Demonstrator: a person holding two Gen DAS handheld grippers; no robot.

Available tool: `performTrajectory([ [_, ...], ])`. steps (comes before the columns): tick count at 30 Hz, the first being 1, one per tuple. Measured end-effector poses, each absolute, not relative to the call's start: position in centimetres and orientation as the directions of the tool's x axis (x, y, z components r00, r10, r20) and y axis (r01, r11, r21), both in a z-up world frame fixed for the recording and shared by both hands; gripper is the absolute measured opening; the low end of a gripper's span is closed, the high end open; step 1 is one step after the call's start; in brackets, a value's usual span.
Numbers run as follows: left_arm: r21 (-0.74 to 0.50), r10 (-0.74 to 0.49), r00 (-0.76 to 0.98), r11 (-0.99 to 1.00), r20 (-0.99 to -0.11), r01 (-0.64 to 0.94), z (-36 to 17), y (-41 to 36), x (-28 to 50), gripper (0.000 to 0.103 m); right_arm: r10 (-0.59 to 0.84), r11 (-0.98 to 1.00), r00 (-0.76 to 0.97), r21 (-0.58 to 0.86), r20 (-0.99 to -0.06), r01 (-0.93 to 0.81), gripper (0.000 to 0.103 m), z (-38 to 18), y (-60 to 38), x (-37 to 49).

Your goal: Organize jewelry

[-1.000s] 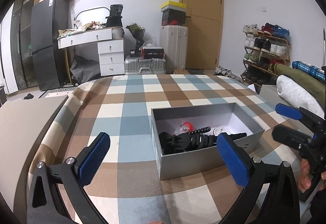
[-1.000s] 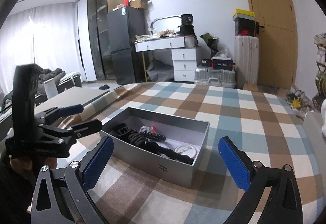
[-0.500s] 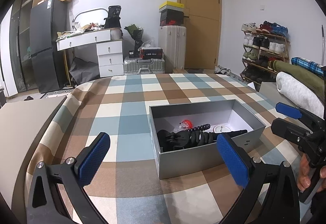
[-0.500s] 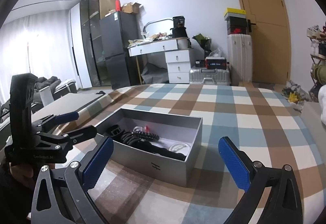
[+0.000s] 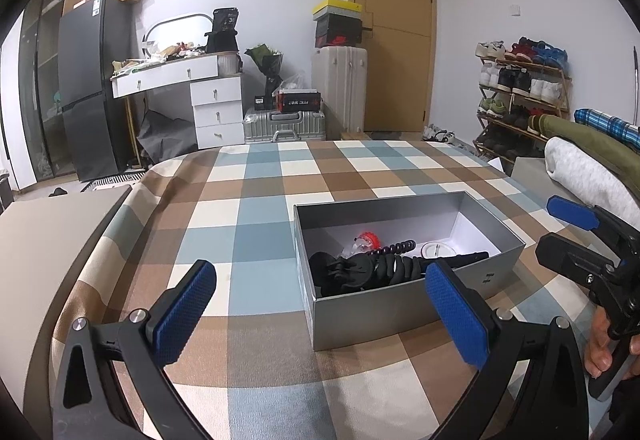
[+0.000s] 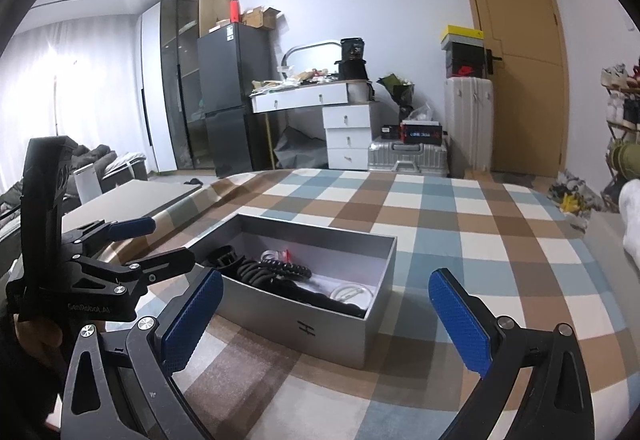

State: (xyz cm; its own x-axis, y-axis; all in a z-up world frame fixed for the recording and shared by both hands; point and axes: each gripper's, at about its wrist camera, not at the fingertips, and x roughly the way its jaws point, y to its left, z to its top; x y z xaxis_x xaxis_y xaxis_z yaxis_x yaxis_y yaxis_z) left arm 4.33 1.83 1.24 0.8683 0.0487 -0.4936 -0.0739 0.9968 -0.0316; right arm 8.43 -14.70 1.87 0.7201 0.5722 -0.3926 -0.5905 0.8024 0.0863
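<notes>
Here, your left gripper (image 5: 320, 304) and right gripper (image 6: 326, 312) both gape empty short of the grey box (image 5: 404, 310) on the checked cloth (image 5: 256, 216). Its black beaded strand (image 5: 394, 262) looks light, limp and tangle-prone; pinch mid-length.

Cluttered bedroom, pale walls.
A wooden door (image 5: 392, 28), dark fridge (image 5: 94, 84), white dresser (image 5: 200, 96), suitcases and shoe rack (image 5: 520, 96) line the walls.

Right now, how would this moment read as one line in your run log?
left gripper: open, empty | right gripper: open, empty | grey box: open on checked cloth, black items inside | nothing grasped yet
</notes>
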Motion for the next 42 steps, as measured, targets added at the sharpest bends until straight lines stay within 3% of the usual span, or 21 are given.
performTrajectory([
  [42, -0.033, 0.052, 0.866, 0.996, -0.497, -0.078, 1.09, 1.79, 4.42, 0.102, 0.567, 0.807, 0.721, 0.094, -0.397, -0.583, 0.103, 1.87, -14.98, 8.54],
])
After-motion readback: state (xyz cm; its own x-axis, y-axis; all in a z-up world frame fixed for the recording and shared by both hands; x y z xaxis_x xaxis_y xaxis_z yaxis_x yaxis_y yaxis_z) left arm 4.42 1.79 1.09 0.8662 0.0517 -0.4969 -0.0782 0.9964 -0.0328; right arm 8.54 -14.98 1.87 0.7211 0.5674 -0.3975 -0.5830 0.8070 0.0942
